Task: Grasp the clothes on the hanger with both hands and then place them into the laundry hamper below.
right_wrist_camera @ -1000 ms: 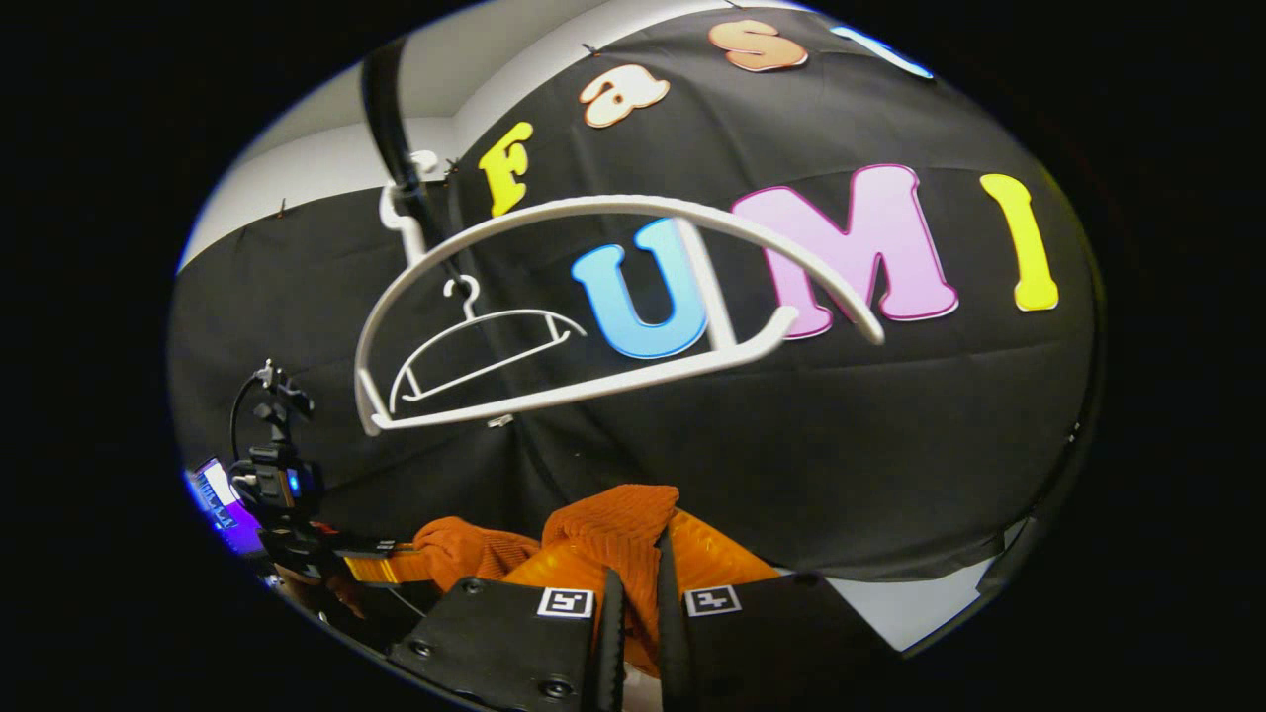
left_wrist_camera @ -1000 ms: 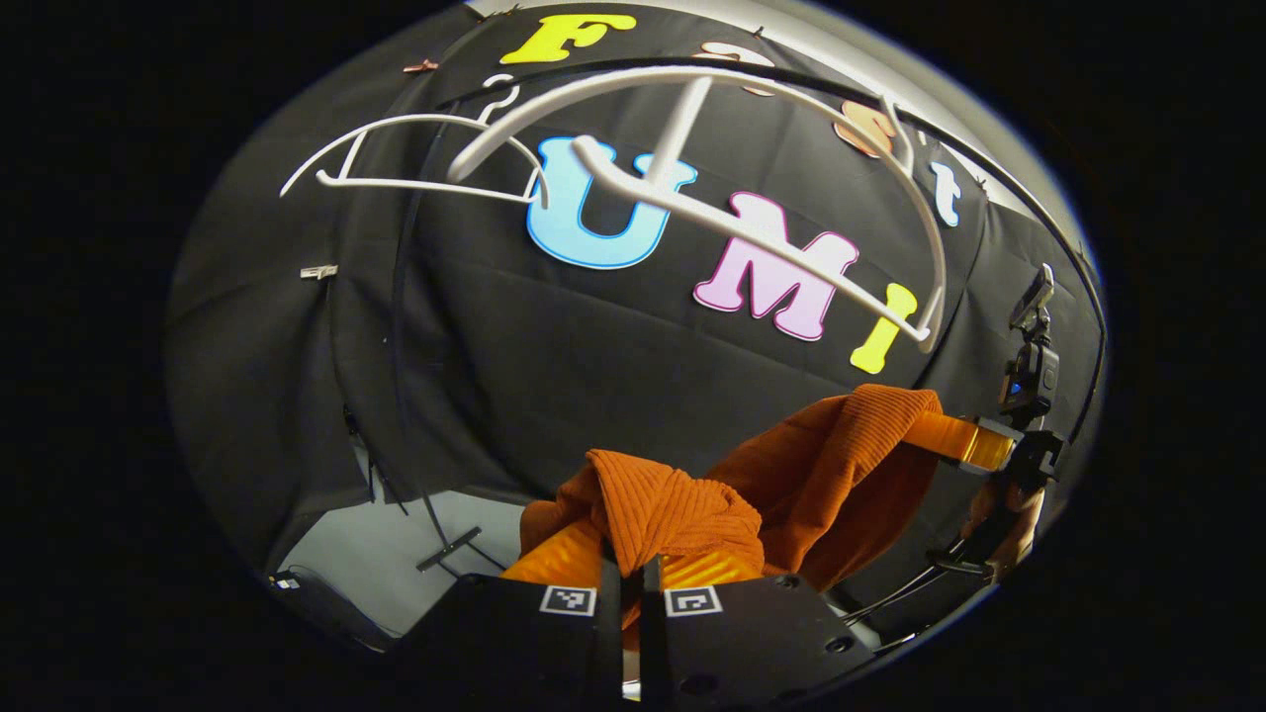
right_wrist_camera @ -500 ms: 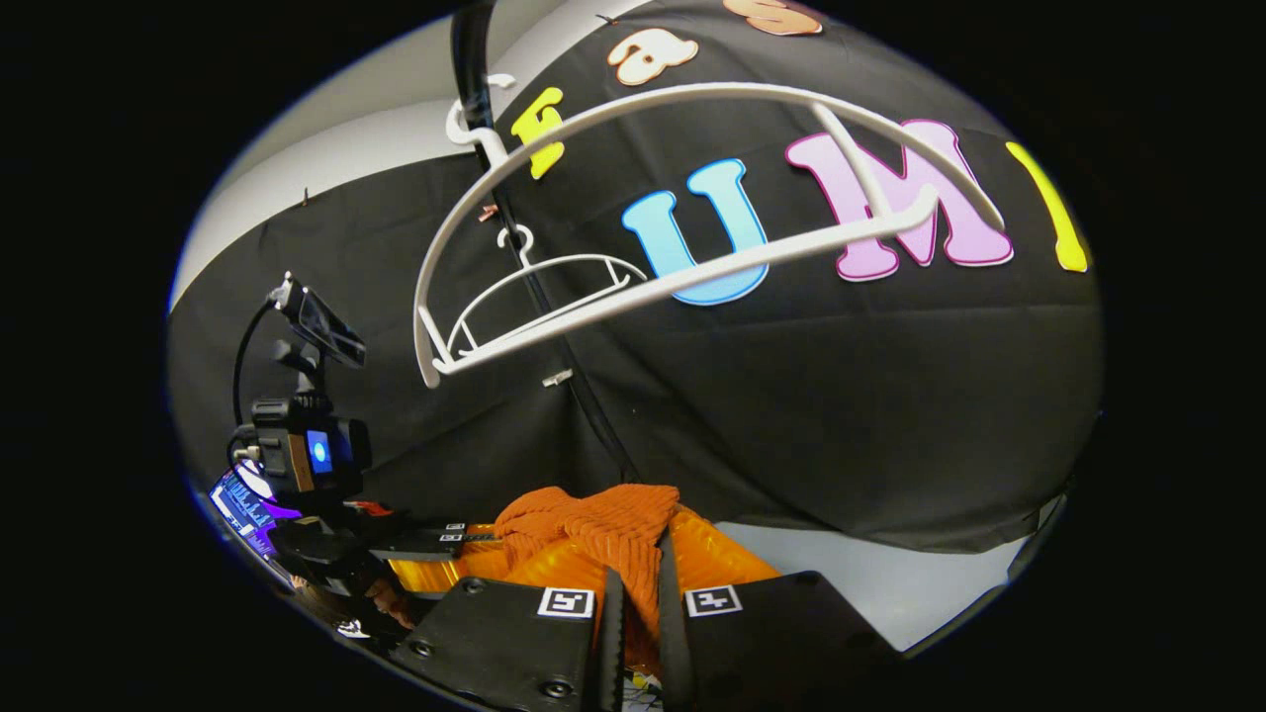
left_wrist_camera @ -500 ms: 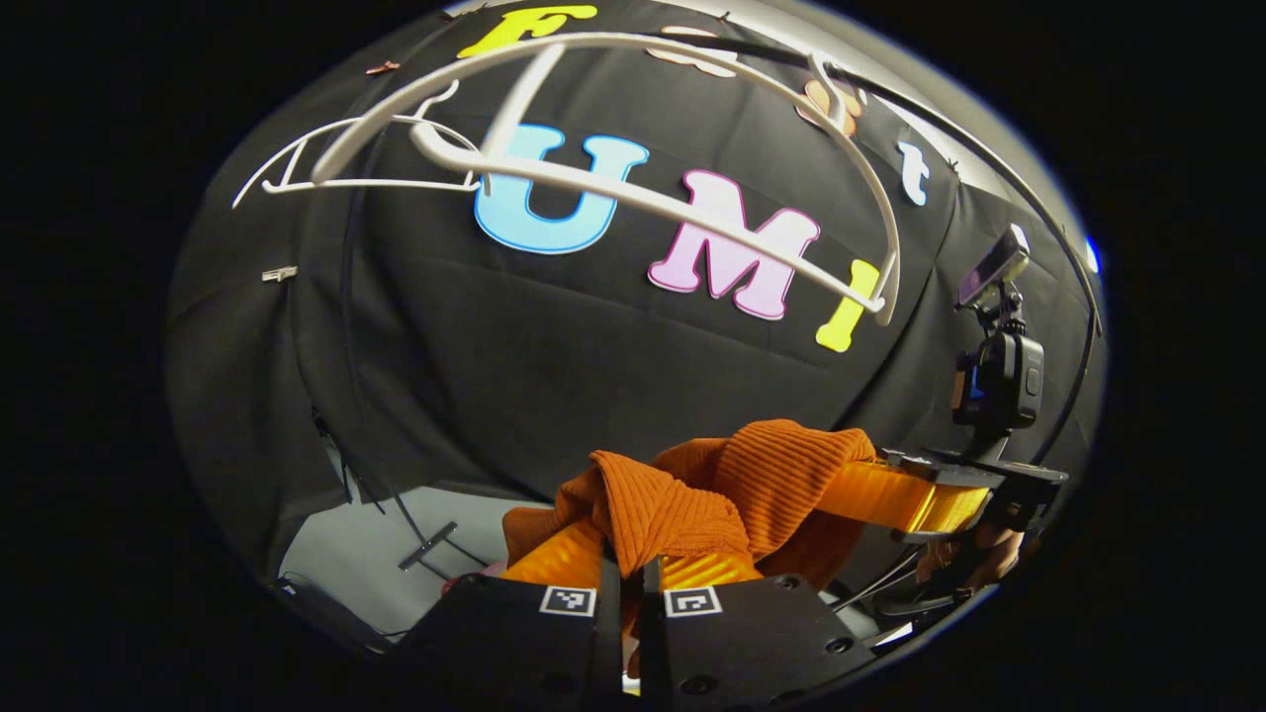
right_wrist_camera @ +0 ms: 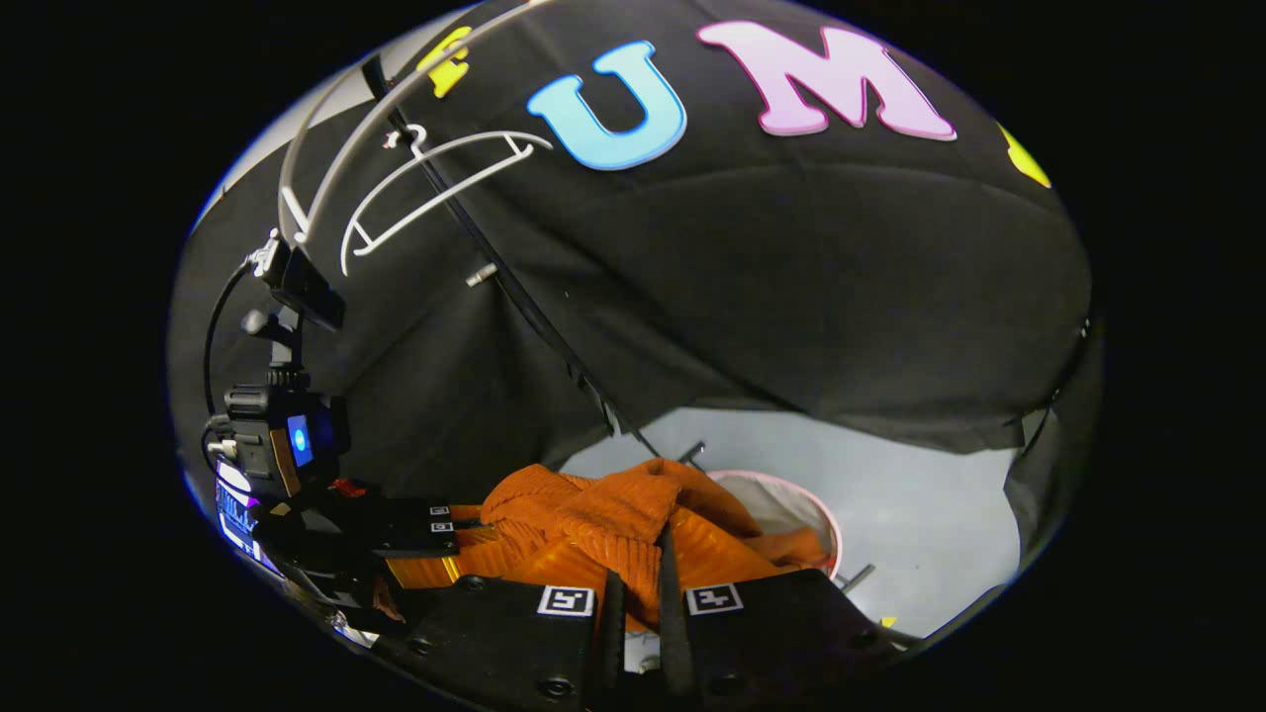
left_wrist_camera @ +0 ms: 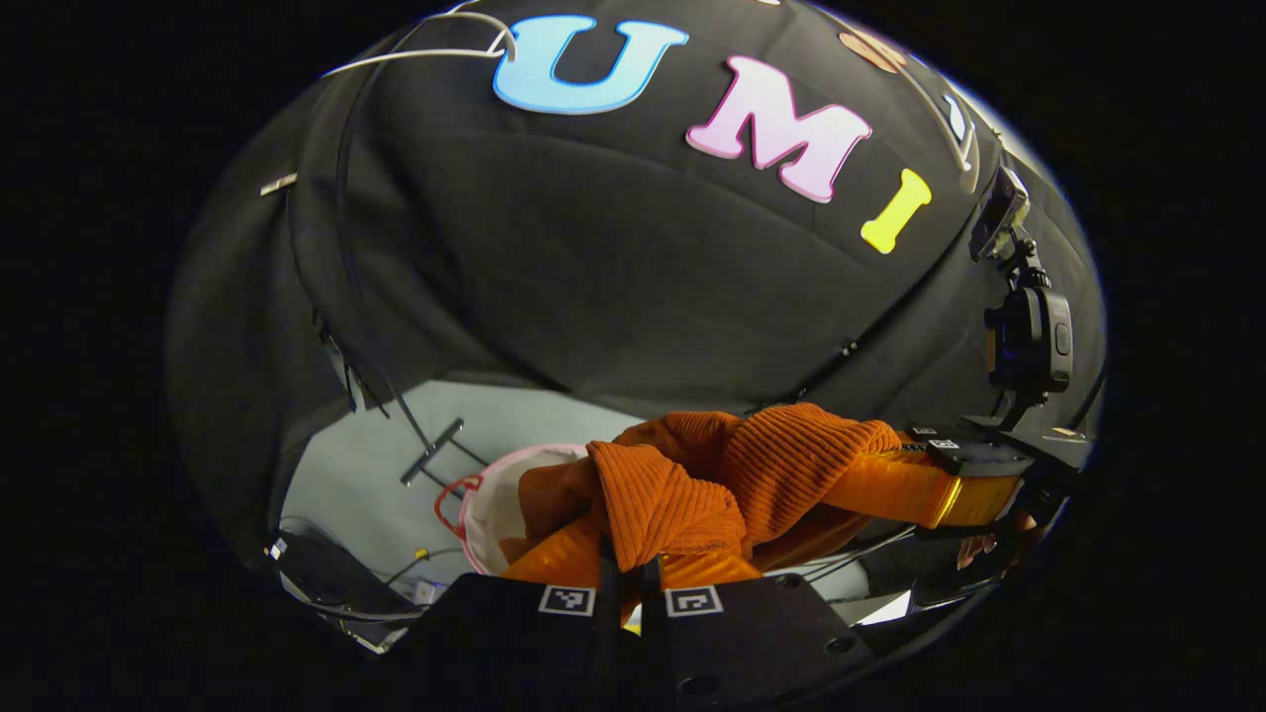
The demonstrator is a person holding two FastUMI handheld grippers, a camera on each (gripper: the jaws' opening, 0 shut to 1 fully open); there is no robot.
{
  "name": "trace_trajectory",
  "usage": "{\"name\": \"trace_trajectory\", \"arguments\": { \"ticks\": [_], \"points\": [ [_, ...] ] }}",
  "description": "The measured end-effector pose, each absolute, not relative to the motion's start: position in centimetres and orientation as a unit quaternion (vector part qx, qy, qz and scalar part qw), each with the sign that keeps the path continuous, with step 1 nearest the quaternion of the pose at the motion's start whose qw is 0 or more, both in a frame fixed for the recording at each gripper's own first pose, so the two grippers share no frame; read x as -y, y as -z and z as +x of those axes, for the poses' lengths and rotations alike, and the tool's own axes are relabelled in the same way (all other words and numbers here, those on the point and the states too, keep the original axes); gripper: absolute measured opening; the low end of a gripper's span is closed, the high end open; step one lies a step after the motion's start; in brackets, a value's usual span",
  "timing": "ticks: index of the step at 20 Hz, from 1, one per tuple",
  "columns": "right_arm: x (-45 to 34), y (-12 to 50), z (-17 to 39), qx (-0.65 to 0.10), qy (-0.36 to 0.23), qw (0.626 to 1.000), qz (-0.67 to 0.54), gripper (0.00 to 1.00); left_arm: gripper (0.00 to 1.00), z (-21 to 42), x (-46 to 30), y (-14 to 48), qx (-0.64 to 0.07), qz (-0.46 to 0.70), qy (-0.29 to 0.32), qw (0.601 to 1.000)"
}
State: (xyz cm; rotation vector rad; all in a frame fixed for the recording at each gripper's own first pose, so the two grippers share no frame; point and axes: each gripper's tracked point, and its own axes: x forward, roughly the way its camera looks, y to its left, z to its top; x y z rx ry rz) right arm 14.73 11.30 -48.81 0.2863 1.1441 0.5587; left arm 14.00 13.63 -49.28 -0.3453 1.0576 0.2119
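An orange ribbed garment hangs bunched between both grippers. In the left gripper view my left gripper is shut on a fold of it, and the right gripper holds its other end at the right. In the right gripper view my right gripper is shut on the orange garment, with the left gripper close at the lower left. Below the cloth stands the white laundry hamper with a pink rim; part of the garment hangs over its opening.
Two bare white hangers hang on a black rail at the upper left of the right gripper view. A white hanger bar shows at the top of the left gripper view. Black rack legs and cables lie on the pale floor.
Both grippers have gone down with the garment: the hangers have slid toward the top of each view, and the floor and the hamper have come into sight beneath the cloth.
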Motion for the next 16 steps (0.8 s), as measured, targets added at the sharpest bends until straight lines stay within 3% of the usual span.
{"name": "trace_trajectory", "arguments": {
  "ticks": [6,11,15,16],
  "points": [
    [-10.0,52.0,12.8,-0.577,-0.234,0.771,0.137,0.2,0.12,13.1,-13.5,52.3,-0.531,-0.177,-0.104,0.822],
    [-7.4,54.2,12.8,-0.592,-0.205,0.776,0.074,0.17,0.14,12.2,-13.6,53.7,-0.564,-0.186,-0.102,0.798],
    [-7.4,53.8,13.5,-0.588,-0.211,0.779,0.056,0.99,0.8,11.1,-15.2,55.9,-0.59,-0.13,-0.123,0.787],
    [-7.5,53.7,13.7,-0.586,-0.213,0.78,0.057,0.99,0.96,11.0,-15.0,55.1,-0.587,-0.133,-0.121,0.789]
  ]
}}
